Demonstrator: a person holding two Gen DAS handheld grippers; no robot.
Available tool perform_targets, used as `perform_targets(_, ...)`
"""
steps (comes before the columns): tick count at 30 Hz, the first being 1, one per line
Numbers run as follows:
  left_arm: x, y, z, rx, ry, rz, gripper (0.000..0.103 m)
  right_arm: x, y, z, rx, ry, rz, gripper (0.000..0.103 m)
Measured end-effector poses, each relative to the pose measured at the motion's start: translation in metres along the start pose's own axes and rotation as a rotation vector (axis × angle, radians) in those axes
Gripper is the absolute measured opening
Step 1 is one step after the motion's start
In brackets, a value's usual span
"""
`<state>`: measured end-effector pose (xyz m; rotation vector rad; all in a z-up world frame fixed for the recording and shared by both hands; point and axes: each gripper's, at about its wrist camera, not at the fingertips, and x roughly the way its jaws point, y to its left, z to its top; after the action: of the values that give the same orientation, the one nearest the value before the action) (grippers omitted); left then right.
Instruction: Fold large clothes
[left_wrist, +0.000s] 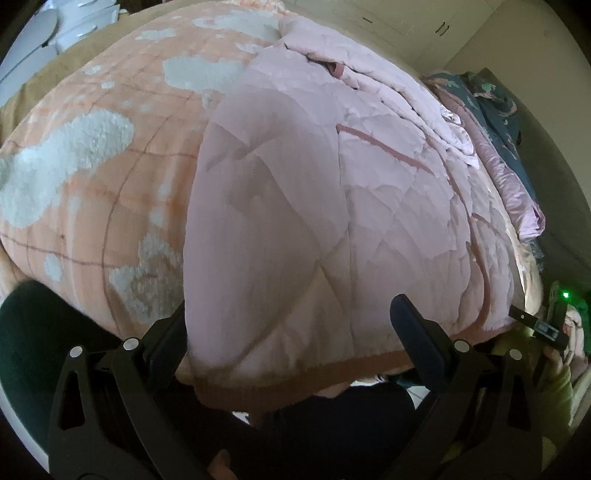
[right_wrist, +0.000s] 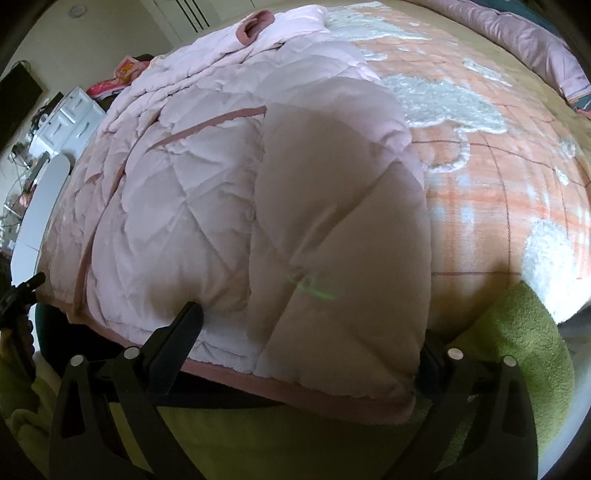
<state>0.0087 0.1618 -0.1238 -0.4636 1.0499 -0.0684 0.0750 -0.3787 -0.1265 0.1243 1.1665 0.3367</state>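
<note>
Blanket (left_wrist: 92, 177) beside jacket (left_wrist: 295, 206) bare; bedding pile (left_wrist: 517, 155) opposite.

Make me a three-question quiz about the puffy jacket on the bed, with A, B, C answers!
1. Where does the pink quilted jacket lie?
A. on the orange and white blanket
B. on a chair
C. on the floor

2. What colour is the jacket's hem trim?
A. green
B. dusty pink
C. black

3. How are the fingers of the left gripper?
A. spread apart at the hem
C. out of view
B. shut on a sock

Answers:
1 A, the blanket shows all around the jacket.
2 B, a darker pink band runs along the bottom edge.
3 A, the two black fingers stand far apart, either side of the hem.
</note>
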Motion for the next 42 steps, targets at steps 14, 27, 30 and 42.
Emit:
perform_targets(14,0.009,0.013,0.003,-0.097,0.014,-0.026,0.095,-0.065,0.006,0.026,-0.007,-0.194,0.259,0.027)
perform_targets(27,-0.019,-0.005,0.005,0.008,-0.053,0.02,0.021,-0.062,0.012,0.033,-0.008,-0.19,0.239,0.026)
perform_targets(30,-0.026,-0.018,0.006,0.06,-0.07,0.029,0.015,-0.061,0.009,0.03,0.005,-0.193,0.247,0.026)
perform_targets(42,-0.059,-0.049,0.044,0.149,-0.222,0.007,0.008,-0.098,0.014,0.045,-0.019,-0.353,0.289,0.022)
